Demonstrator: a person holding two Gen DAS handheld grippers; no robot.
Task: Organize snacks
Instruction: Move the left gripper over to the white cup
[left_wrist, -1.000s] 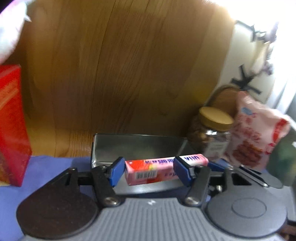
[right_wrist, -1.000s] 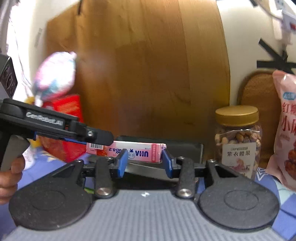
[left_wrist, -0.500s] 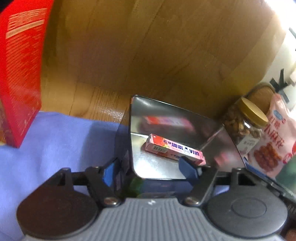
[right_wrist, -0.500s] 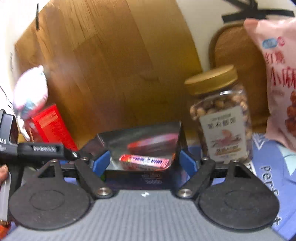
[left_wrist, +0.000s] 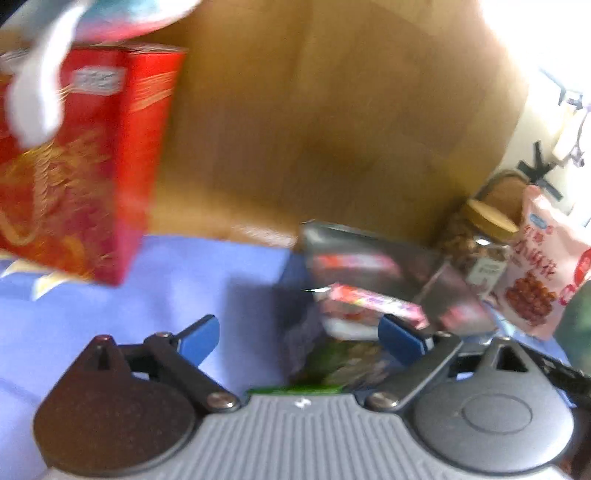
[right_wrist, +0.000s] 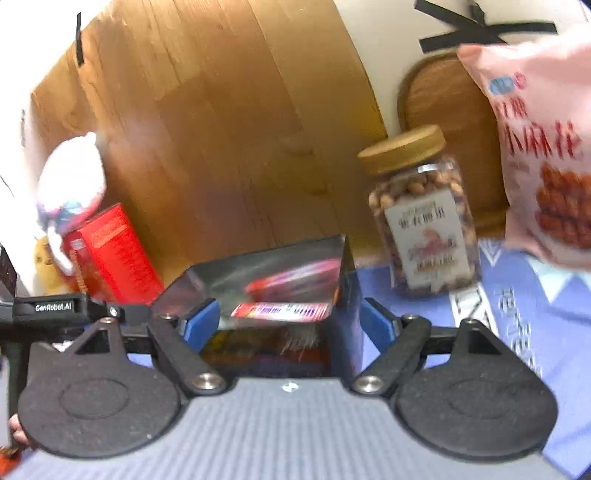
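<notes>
Left gripper and right gripper: level, jaws wide, empty. Pink rectangular candy box lies inside shiny metal tin; "GenRobot.AI" legible.

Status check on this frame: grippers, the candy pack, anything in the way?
Left gripper open, empty. Right gripper open, empty. Pink candy pack lying inside the metal tin. Nut jar and red box flank the tin, not blocking.

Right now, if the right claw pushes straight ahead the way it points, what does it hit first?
Probably the metal tin: the open right claw straddles it, with the candy pack lying inside. Depth is unclear, but the tin's near wall looks first in line.
</notes>
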